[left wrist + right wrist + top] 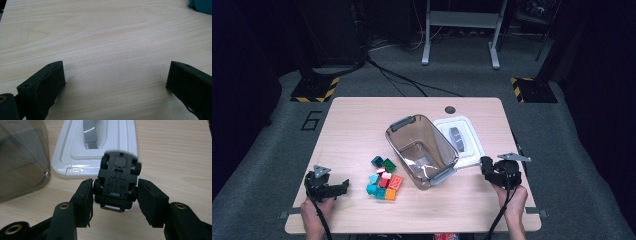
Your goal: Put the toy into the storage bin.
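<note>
The right gripper [115,191] is clamped on a small toy car [117,182], belly up, wheels facing the camera. The car's long side runs straight out along the jaws, away from the hand; which end is the front is hard to tell. It's just above the table, near the white lid [460,137]. The clear bin [422,150] lies to its left, so the right hand is nearer. The left gripper [115,82] has nothing in it, jaws wide apart.
</note>
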Demonstrator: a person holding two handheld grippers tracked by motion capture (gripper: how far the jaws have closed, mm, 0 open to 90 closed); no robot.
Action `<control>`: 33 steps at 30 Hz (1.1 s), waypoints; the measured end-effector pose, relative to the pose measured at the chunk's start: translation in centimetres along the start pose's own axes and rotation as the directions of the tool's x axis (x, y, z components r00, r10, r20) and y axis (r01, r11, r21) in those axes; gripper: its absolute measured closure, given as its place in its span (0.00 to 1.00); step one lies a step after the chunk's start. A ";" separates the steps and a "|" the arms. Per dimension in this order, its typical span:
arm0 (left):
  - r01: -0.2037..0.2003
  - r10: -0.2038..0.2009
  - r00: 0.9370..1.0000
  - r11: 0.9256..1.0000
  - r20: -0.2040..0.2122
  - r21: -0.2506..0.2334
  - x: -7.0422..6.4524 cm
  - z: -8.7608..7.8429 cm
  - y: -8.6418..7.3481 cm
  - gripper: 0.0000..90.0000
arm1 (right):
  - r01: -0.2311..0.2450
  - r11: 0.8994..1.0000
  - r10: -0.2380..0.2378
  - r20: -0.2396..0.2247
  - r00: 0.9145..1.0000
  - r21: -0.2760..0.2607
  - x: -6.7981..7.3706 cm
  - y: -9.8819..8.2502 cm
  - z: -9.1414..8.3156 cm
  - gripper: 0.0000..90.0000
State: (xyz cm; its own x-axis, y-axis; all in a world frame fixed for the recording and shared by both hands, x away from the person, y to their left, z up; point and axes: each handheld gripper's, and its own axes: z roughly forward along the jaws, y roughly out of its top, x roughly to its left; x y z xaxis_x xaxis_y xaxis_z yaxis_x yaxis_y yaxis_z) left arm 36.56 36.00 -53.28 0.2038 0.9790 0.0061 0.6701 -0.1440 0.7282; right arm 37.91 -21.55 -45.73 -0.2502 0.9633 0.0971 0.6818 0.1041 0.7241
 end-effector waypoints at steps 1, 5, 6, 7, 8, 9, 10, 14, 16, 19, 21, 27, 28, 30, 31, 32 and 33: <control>0.000 0.000 1.000 1.000 0.000 0.001 0.0 0.0 0.0 0.02 | 0.007 1.000 -0.007 -0.001 1.000 0.006 0.0 0.2 0.1 0.53; 0.001 -0.001 1.000 1.000 0.002 0.004 0.0 0.0 0.0 0.02 | 0.011 1.000 -0.011 -0.003 1.000 0.016 0.3 0.8 0.5 0.53; 0.001 -0.001 1.000 1.000 0.003 0.006 0.0 0.0 0.0 0.02 | 0.012 1.000 -0.012 0.000 1.000 0.019 0.3 0.9 0.5 0.53; 0.002 -0.002 1.000 1.000 0.003 0.002 0.0 0.0 0.0 0.02 | 0.017 1.000 -0.017 -0.004 1.000 0.014 0.4 1.0 0.5 0.53; 0.001 -0.001 1.000 1.000 0.002 0.002 0.0 0.0 0.0 0.02 | 0.025 1.000 -0.025 -0.005 1.000 0.011 0.4 1.1 0.5 0.53; 0.001 -0.001 1.000 1.000 0.003 0.002 0.0 0.0 0.0 0.02 | 0.024 1.000 -0.024 -0.002 1.000 0.011 0.6 1.3 0.4 0.53; 0.002 -0.002 1.000 1.000 0.003 0.002 0.0 0.0 0.0 0.02 | 0.023 1.000 -0.023 -0.003 1.000 0.010 0.6 1.4 0.4 0.53; 0.002 -0.002 1.000 1.000 0.003 0.002 0.0 0.0 0.0 0.02 | 0.038 0.999 -0.038 -0.001 0.999 -0.001 0.8 2.0 0.2 0.53; 0.002 -0.002 1.000 1.000 0.003 0.003 0.0 0.0 0.0 0.02 | 0.052 0.999 -0.052 0.002 0.999 0.001 0.9 2.4 0.1 0.53; 0.002 -0.002 1.000 1.000 0.003 0.002 0.0 0.0 0.0 0.02 | 0.061 0.998 -0.061 0.002 0.998 -0.002 1.1 3.0 -0.1 0.53; 0.002 -0.002 1.000 1.000 0.004 0.003 0.0 0.0 0.0 0.02 | 0.067 0.998 -0.067 0.001 0.998 -0.007 1.3 3.4 -0.2 0.53; 0.002 -0.002 1.000 1.000 0.003 0.002 0.0 0.0 0.0 0.02 | 0.093 0.996 -0.093 -0.003 0.996 -0.017 1.9 4.5 -0.5 0.53; 0.001 -0.001 1.000 1.000 0.004 0.006 0.0 0.0 0.0 0.02 | 0.097 0.995 -0.097 -0.004 0.995 -0.018 2.0 4.8 -0.5 0.53; 0.002 -0.002 1.000 1.000 0.003 0.002 0.0 0.0 0.0 0.02 | 0.101 0.995 -0.101 -0.004 0.995 -0.019 2.1 5.0 -0.5 0.53; 0.002 -0.002 1.000 1.000 0.003 0.002 0.0 0.0 0.0 0.02 | 0.115 0.993 -0.115 -0.005 0.993 -0.021 2.4 5.6 -0.6 0.53; 0.001 -0.001 1.000 1.000 0.003 0.003 0.0 0.0 0.0 0.02 | 0.115 0.993 -0.115 -0.005 0.993 -0.021 2.4 5.6 -0.6 0.53; 0.002 -0.002 1.000 1.000 0.003 0.002 0.0 0.0 0.0 0.02 | 0.122 0.992 -0.122 -0.005 0.992 -0.024 2.7 6.1 -0.7 0.53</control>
State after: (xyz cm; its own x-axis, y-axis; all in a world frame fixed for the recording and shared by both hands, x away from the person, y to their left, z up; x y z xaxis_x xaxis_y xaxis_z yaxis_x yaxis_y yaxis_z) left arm 36.57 36.01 -53.28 0.2048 0.9788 0.0024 0.6722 -0.1424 0.7265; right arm 40.92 -18.53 -40.63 -0.3350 0.9421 0.0110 0.6293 0.2151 0.7468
